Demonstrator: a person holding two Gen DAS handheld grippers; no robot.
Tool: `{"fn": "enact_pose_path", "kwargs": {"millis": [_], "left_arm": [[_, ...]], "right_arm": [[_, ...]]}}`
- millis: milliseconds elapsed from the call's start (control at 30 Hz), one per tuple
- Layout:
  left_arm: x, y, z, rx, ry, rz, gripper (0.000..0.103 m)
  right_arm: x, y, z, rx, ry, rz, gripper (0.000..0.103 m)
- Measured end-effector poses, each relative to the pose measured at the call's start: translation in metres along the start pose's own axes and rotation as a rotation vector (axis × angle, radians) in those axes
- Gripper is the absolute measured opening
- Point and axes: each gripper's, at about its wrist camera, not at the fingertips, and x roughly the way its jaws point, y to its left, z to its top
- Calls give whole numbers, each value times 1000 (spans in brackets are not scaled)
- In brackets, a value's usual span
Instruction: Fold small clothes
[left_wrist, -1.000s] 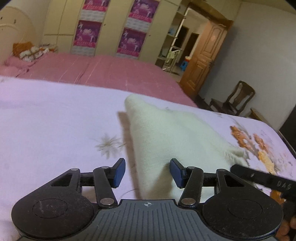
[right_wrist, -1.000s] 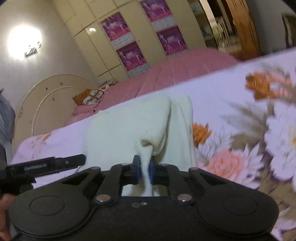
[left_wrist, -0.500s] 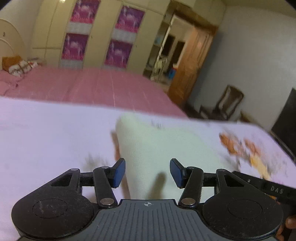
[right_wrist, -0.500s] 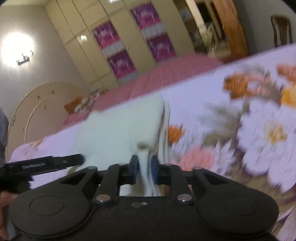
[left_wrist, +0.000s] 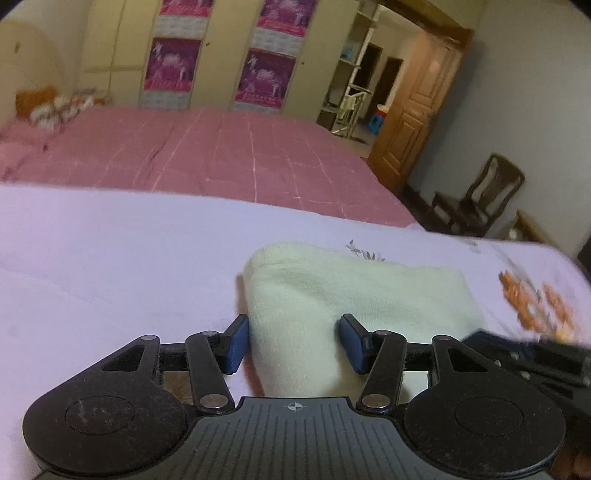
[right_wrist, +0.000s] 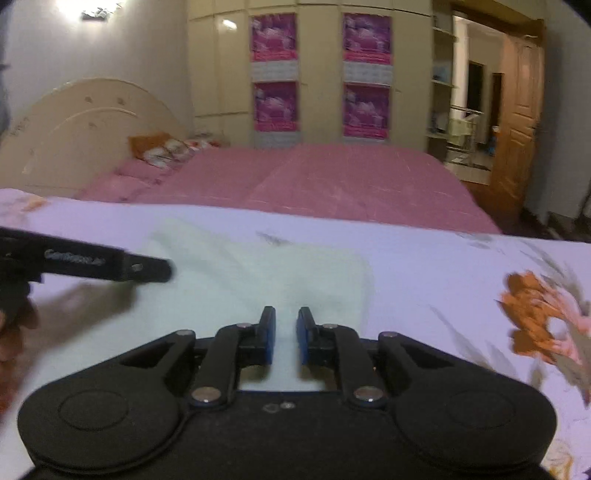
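A pale cream folded cloth (left_wrist: 351, 291) lies flat on the lilac floral sheet (left_wrist: 110, 258). My left gripper (left_wrist: 293, 341) hovers open over the cloth's near left corner, its blue pads either side of the fabric without pressing it. In the right wrist view the same cloth (right_wrist: 258, 273) spreads ahead of my right gripper (right_wrist: 286, 338). Its jaws are closing with only a narrow gap, and nothing is pinched between them; the cloth lies below. The left gripper's finger (right_wrist: 92, 262) reaches in from the left, with a hand (right_wrist: 14, 325) behind it.
A pink bedspread (left_wrist: 203, 155) stretches beyond the sheet to a wardrobe with purple posters (right_wrist: 273, 107). A cream headboard (right_wrist: 85, 125) and cushions sit far left. A wooden door (left_wrist: 413, 122) and a chair (left_wrist: 480, 199) stand right of the bed.
My right gripper let go of the raised fold, and the cloth dropped flat into a smaller rectangle. The right wrist rolled level. Both grippers shifted across the bed.
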Motion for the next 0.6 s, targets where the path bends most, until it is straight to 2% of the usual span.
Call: {"fn": "enact_pose_path", "kwargs": {"millis": [133, 233, 267, 333, 433, 533, 600], "left_arm": [[3, -4, -3, 12, 0, -1, 57], [-21, -8, -5, 49, -21, -3, 57], [-33, -8, -6, 80, -47, -8, 57], [-47, -15, -17, 125, -43, -10, 57], [-59, -22, -34, 156, -42, -2, 57], [-75, -26, -47, 169, -52, 7, 57], [-89, -28, -57, 191, -63, 18, 57]], "right_arm": [[1, -5, 0, 23, 7, 4, 11], [-5, -4, 3, 41, 23, 4, 11], [-14, -2, 5, 43, 14, -4, 16], [-30, 3, 7, 15, -28, 20, 23], [-41, 16, -8, -31, -3, 51, 23], [-45, 23, -25, -94, 1, 12, 22], [-53, 21, -27, -79, 1, 3, 22]]}}
